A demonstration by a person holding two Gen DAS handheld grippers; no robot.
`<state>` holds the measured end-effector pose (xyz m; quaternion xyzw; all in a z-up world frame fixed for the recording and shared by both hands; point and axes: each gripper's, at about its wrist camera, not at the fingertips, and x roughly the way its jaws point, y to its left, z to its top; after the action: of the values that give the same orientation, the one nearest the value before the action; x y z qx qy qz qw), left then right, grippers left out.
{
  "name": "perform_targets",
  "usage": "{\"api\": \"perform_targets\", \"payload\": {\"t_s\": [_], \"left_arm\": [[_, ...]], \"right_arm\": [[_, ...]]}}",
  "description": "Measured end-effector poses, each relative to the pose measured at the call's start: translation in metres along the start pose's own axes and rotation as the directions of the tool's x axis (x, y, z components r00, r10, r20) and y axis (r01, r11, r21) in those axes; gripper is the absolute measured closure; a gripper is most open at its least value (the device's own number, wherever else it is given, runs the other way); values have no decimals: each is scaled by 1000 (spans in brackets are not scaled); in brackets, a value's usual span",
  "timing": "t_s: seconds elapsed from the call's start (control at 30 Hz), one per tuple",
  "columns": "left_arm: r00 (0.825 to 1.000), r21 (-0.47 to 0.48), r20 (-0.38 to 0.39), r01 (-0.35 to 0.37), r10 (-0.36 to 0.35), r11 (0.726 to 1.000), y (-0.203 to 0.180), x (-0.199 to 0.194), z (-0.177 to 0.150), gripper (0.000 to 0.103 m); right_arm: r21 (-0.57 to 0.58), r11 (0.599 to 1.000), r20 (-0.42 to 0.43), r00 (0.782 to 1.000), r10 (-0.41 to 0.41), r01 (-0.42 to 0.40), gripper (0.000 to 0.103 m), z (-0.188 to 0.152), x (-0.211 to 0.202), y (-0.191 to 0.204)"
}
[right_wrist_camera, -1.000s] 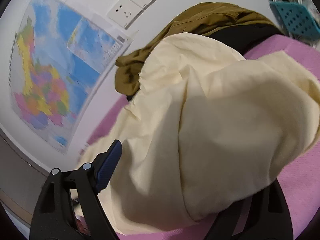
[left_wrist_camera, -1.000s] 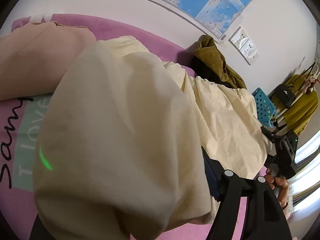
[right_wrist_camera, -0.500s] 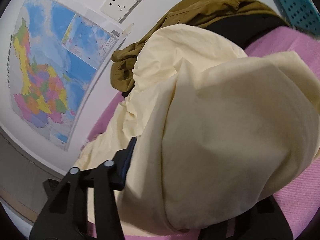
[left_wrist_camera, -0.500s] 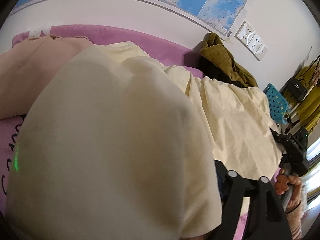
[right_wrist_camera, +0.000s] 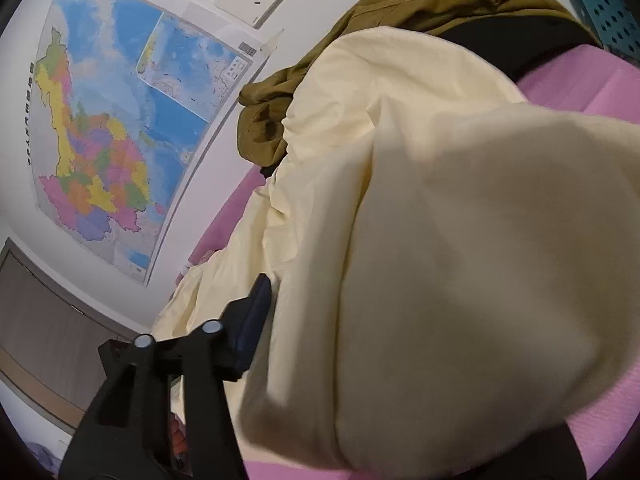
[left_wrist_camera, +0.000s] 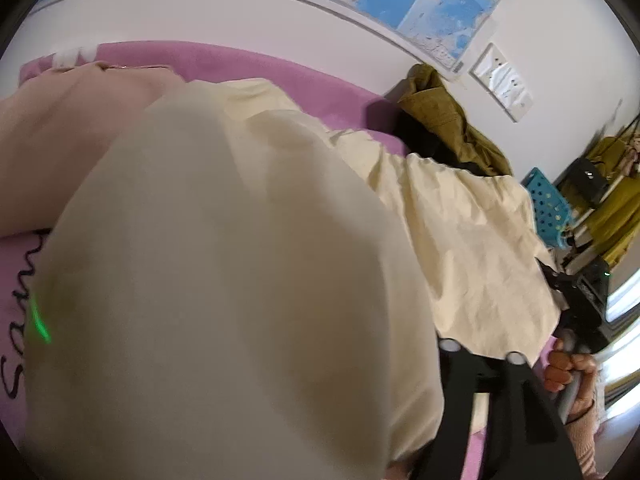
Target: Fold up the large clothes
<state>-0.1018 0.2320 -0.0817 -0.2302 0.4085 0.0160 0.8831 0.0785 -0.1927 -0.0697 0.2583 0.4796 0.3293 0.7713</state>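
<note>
A large cream-yellow garment (left_wrist_camera: 224,280) lies over a pink-purple bed cover (left_wrist_camera: 240,60) and fills most of both views. My left gripper is shut on a bunched edge of it; cloth drapes over the jaws, and only the right finger (left_wrist_camera: 452,356) shows. The far part of the garment (left_wrist_camera: 472,240) lies spread toward the right gripper's hand (left_wrist_camera: 568,368). In the right wrist view the same garment (right_wrist_camera: 460,260) billows over my right gripper, which is shut on it; only the left finger (right_wrist_camera: 252,320) shows.
A beige-pink garment (left_wrist_camera: 60,128) lies at the left on the cover. An olive jacket over black cloth (left_wrist_camera: 448,132) is heaped by the wall, also in the right wrist view (right_wrist_camera: 420,12). A blue basket (left_wrist_camera: 548,208) and a map-covered wall (right_wrist_camera: 132,120) stand beyond.
Both grippers have lifted the held edge up and forward; the cloth billows closer to both cameras and hides more of the bed and of the fingers.
</note>
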Motion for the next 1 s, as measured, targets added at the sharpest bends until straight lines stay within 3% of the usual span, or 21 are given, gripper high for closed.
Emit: {"api": "perform_targets", "payload": {"t_s": [0.07, 0.1, 0.13, 0.17, 0.23, 0.37, 0.57, 0.67, 0.8, 0.97, 1.0], "left_arm": [[1000, 6, 8, -12, 12, 1000, -2, 3, 2, 37], [1000, 6, 7, -26, 26, 1000, -2, 4, 3, 40], [999, 4, 6, -38, 38, 999, -3, 3, 4, 53], [999, -1, 7, -41, 41, 999, -2, 2, 6, 63], [999, -9, 16, -30, 30, 1000, -2, -7, 10, 74], [998, 33, 50, -26, 24, 999, -8, -31, 25, 82], [991, 63, 131, -9, 0, 998, -8, -85, 64, 85], [985, 78, 171, -33, 19, 996, -4, -109, 80, 86], [957, 72, 275, -113, 89, 991, 13, -157, 110, 86], [886, 19, 383, -290, 260, 957, 55, -207, 149, 86], [858, -2, 403, -347, 319, 938, 69, -217, 161, 86]], "right_arm": [[-13, 1000, -1, 1000, -4, 4, 45, 1, 4, 4], [-12, 1000, -5, 1000, -5, 4, 55, 2, 5, 5], [-14, 1000, -5, 1000, -1, 1, 69, 2, 5, 7], [-22, 1000, -2, 1000, 19, -19, 74, 3, 2, 11], [-38, 998, 3, 999, 46, -46, 83, 5, -6, 21], [-155, 984, 39, 995, 95, -88, 86, 12, -29, 72], [-295, 939, 53, 978, 200, -176, 86, 24, -43, 147], [-352, 910, 43, 967, 251, -221, 86, 33, -37, 181], [-402, 868, 13, 947, 322, -290, 87, 48, -12, 229], [-449, 811, -49, 917, 396, -375, 87, 60, 53, 307], [-455, 794, -72, 906, 418, -403, 87, 60, 73, 328]]}}
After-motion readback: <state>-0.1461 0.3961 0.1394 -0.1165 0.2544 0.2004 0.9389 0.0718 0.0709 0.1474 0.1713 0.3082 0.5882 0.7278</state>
